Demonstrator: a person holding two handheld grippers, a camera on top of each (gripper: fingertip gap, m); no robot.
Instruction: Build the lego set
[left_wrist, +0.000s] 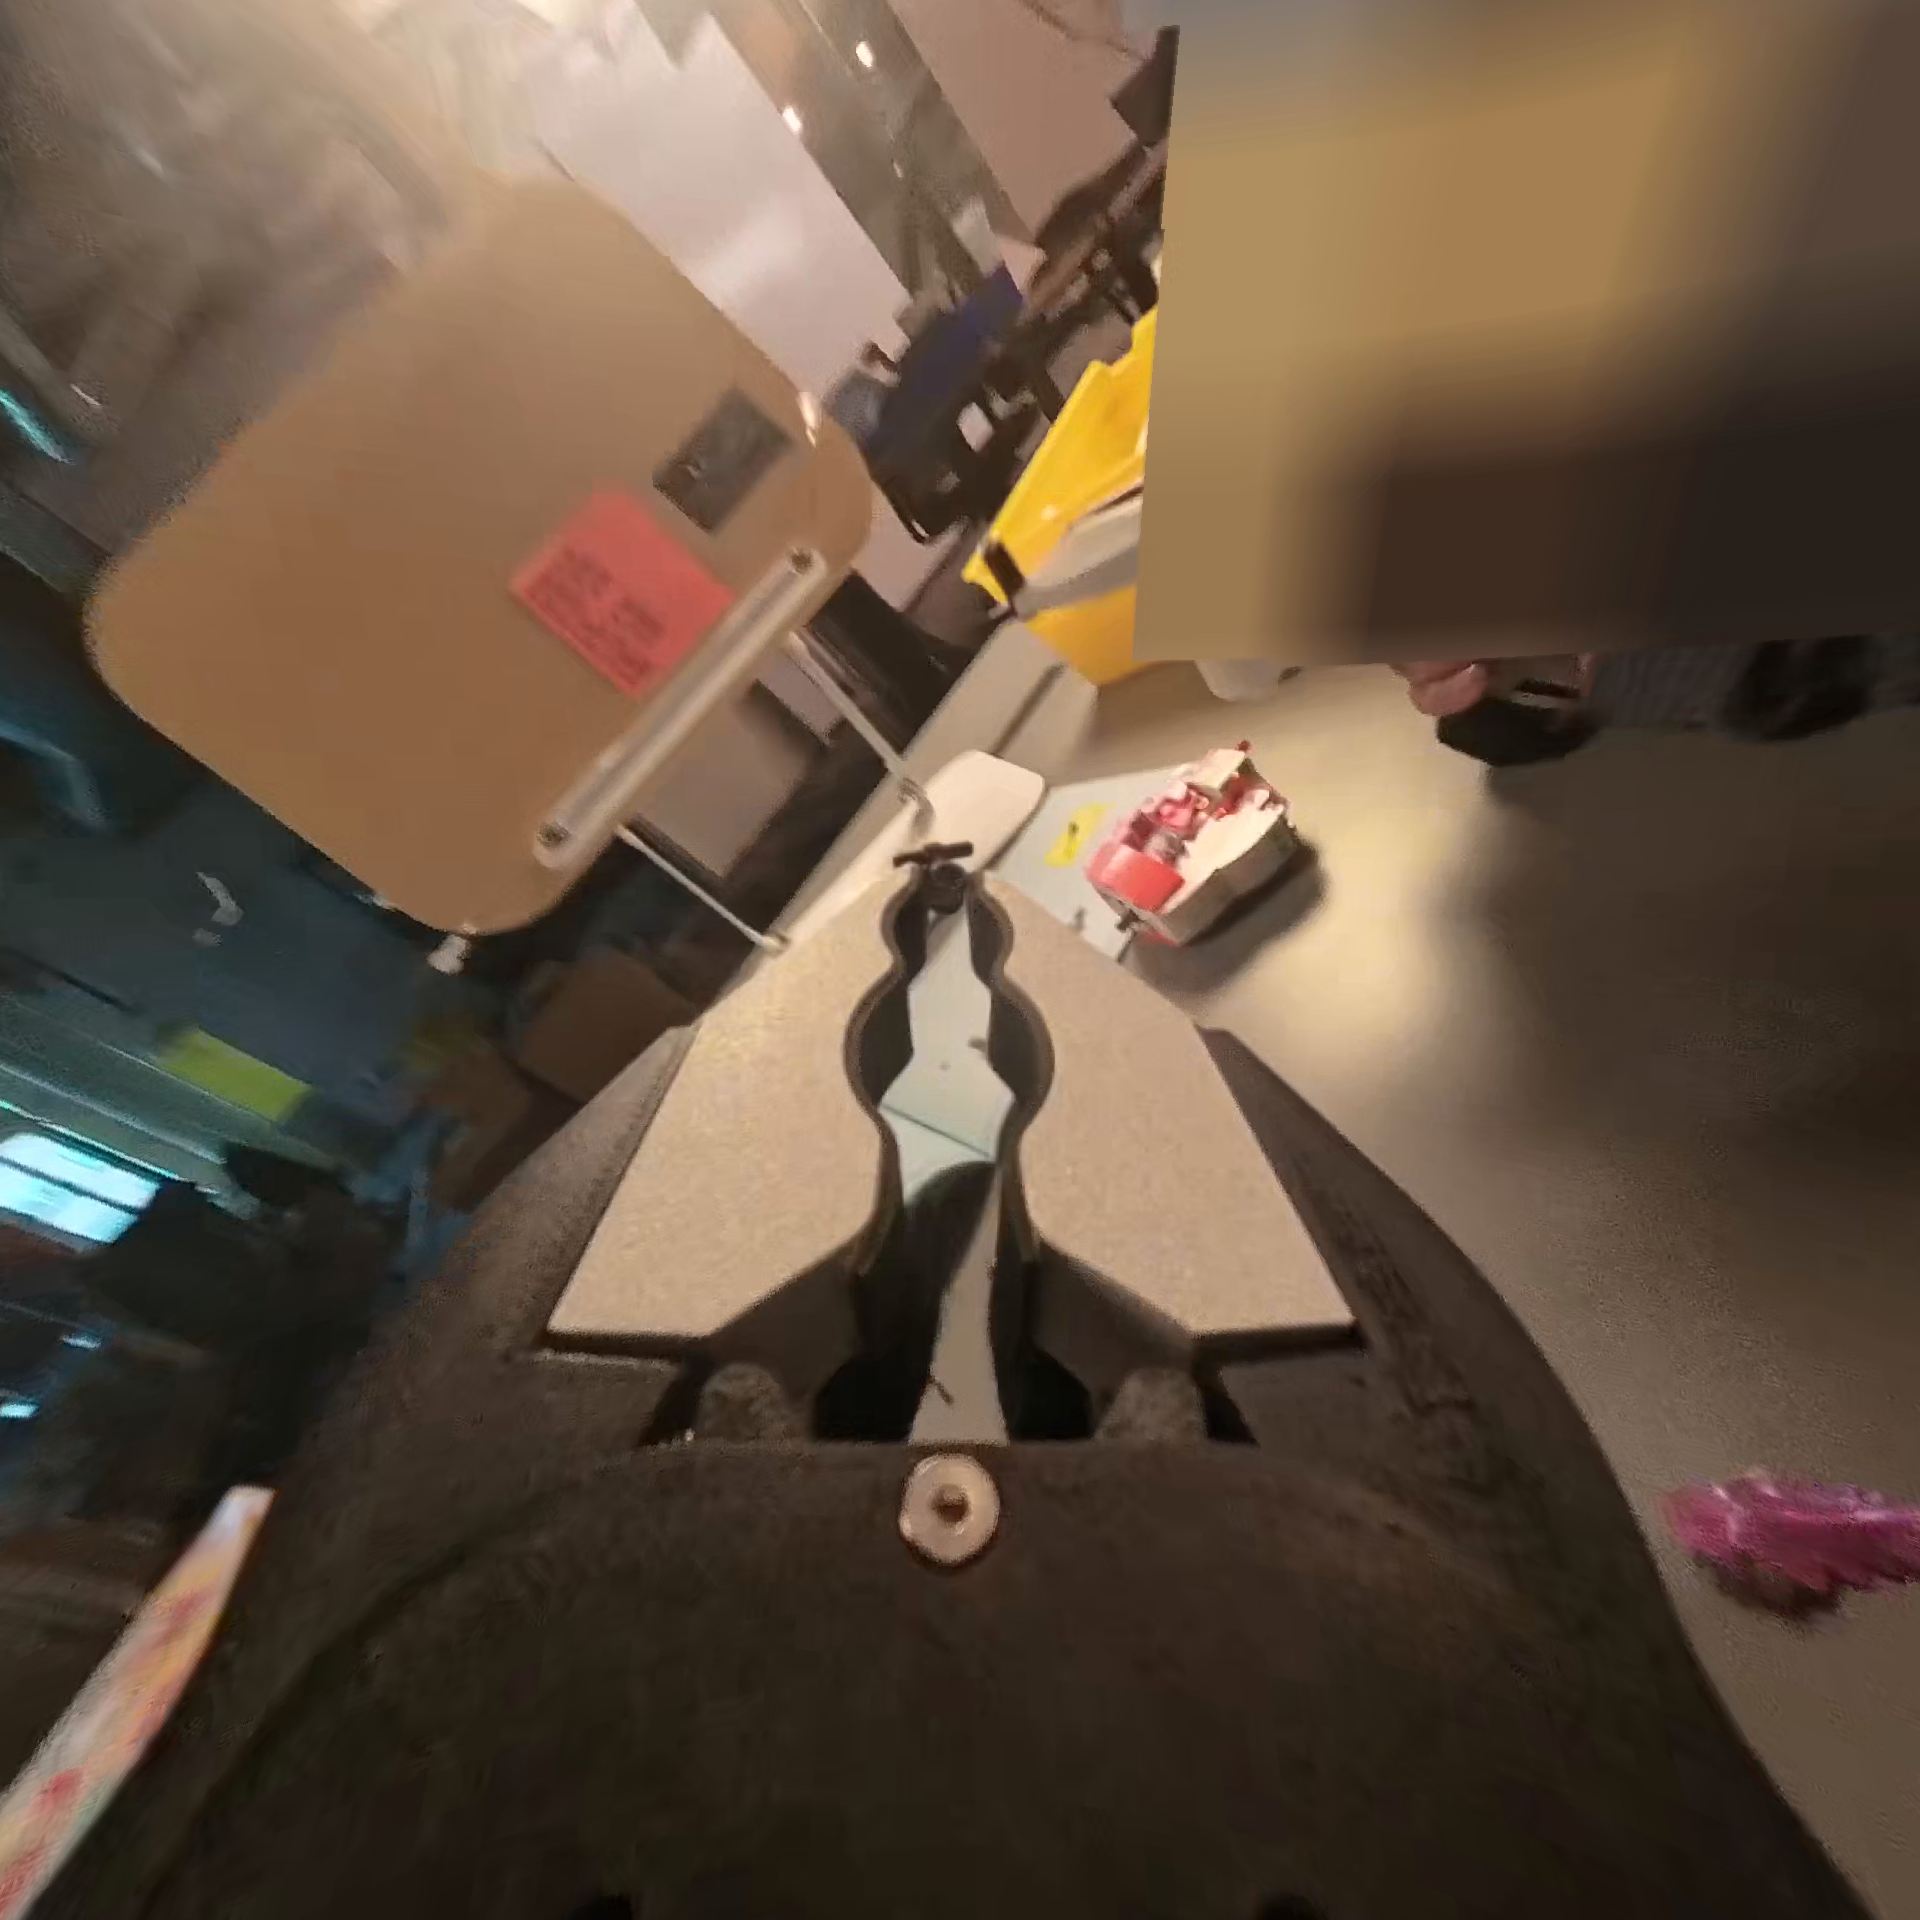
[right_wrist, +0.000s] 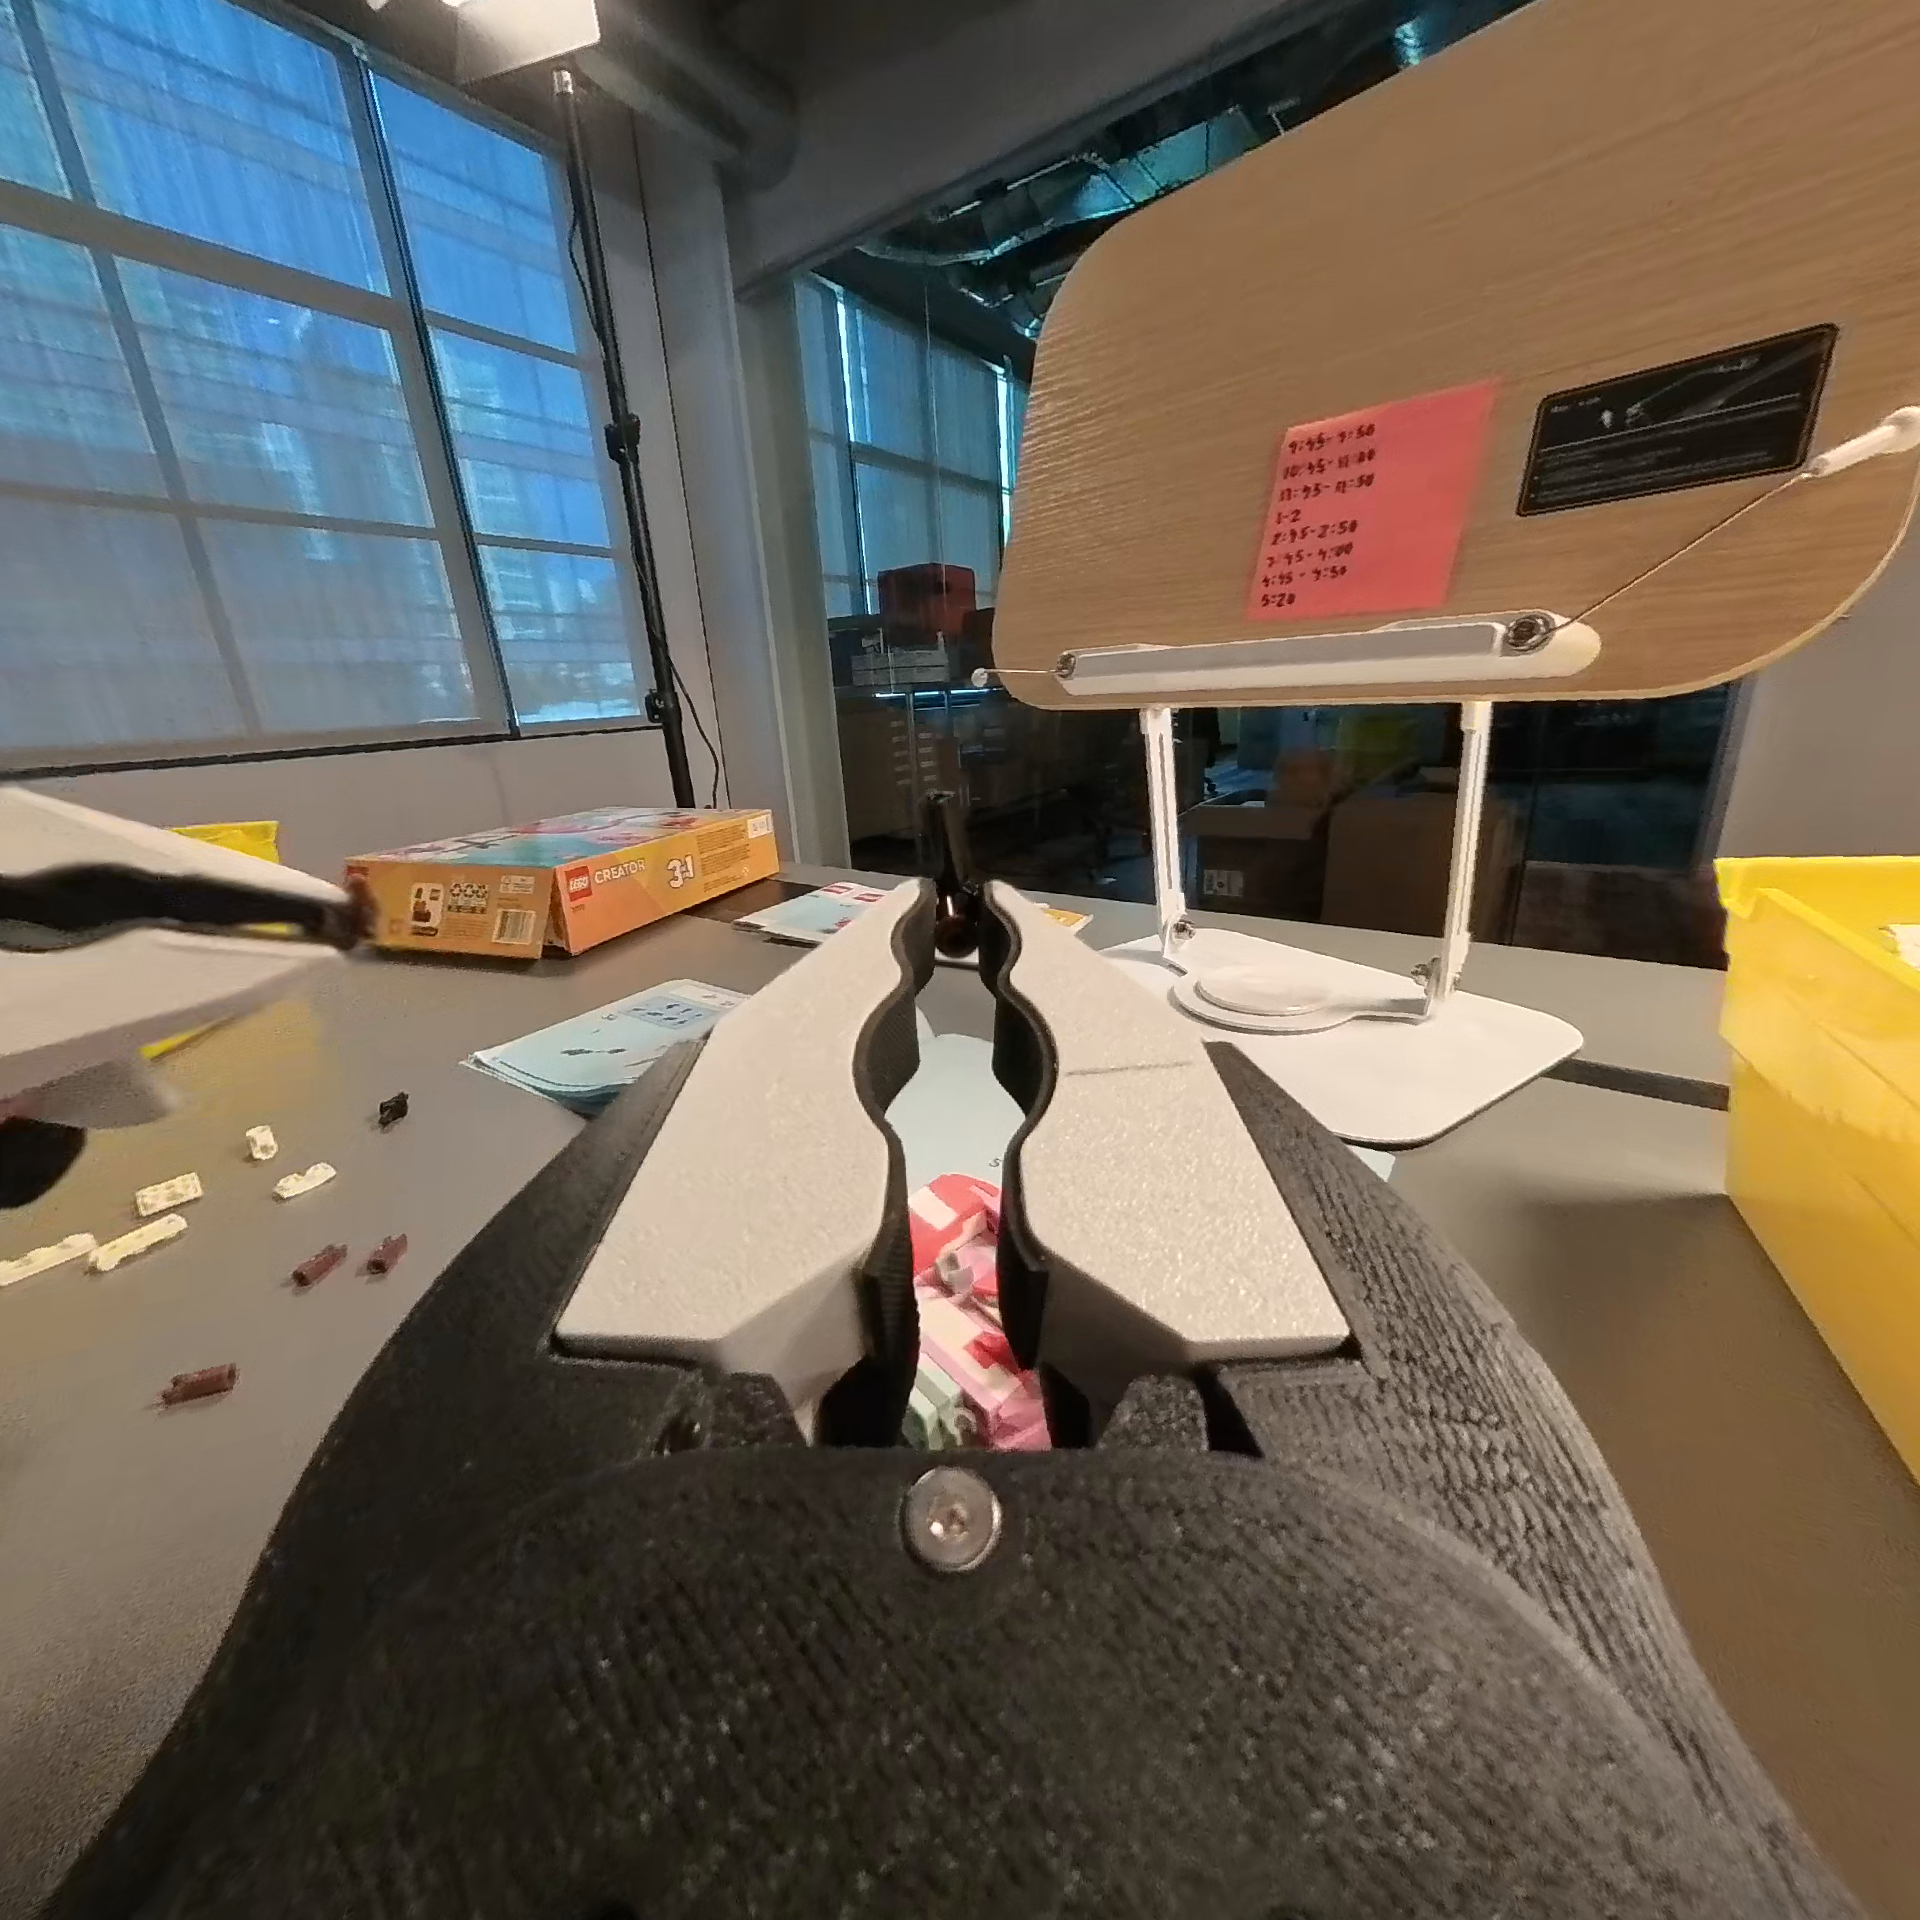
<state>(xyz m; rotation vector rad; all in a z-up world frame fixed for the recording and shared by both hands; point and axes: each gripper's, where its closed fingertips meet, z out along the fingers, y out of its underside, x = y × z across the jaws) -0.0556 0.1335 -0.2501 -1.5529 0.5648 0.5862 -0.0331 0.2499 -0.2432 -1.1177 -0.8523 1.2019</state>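
Now the left gripper (left_wrist: 943, 891) pinches a small dark T-shaped plastic piece (left_wrist: 932, 864); the right gripper (right_wrist: 953, 914) pinches a thin black plastic rod (right_wrist: 948, 852) above the grey table (right_wrist: 343, 1351).

- Left gripper (left_wrist: 943, 891): jaws nearly together, tips pinching a small dark piece (left_wrist: 935, 871) with a crossbar poking out past them; camera tilted, view blurred.
- Right gripper (right_wrist: 953, 914): jaws nearly together, tips clamped on a small dark rod piece (right_wrist: 945, 873) standing upright past them.
- Left gripper's fingertips (right_wrist: 348, 914) show far left of the right gripper, raised, gripping a small dark bit.
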